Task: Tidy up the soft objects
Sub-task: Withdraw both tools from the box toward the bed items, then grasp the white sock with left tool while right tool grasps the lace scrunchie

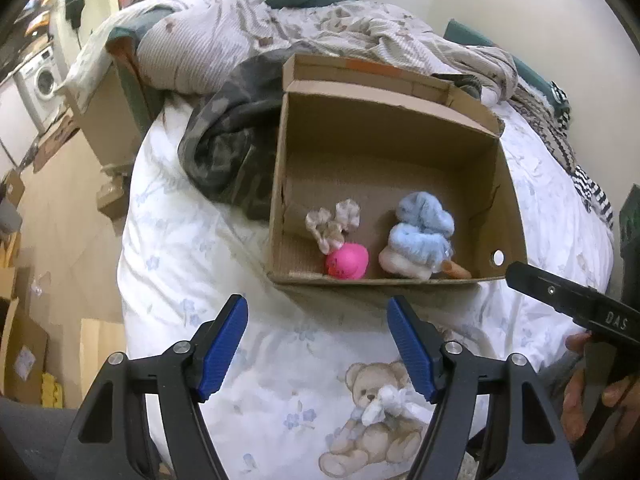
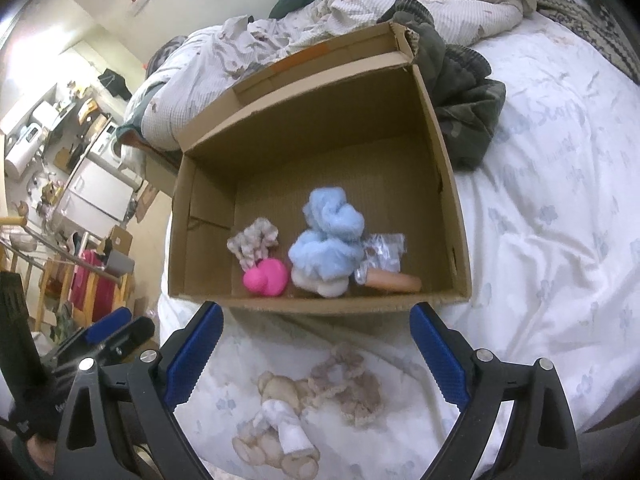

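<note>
Cardboard box (image 2: 256, 304) sat open on bed sheet (image 2: 540, 240), soft items bunched at its near wall: blue plush (image 2: 328, 240), pink ball (image 2: 268, 276), patterned scrunchie (image 2: 252, 244). Far half was free for more. Left gripper (image 1: 318, 344) and right gripper (image 2: 316, 356) both hung with jaws apart, empty, just short of the near rim. Beige scrunchie (image 2: 348, 384) lay outside, below right gripper; likely next.

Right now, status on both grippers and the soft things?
Left gripper and right gripper open, empty. Blue plush, pink toy in box. Beige scrunchie on bed, unobstructed.
</note>
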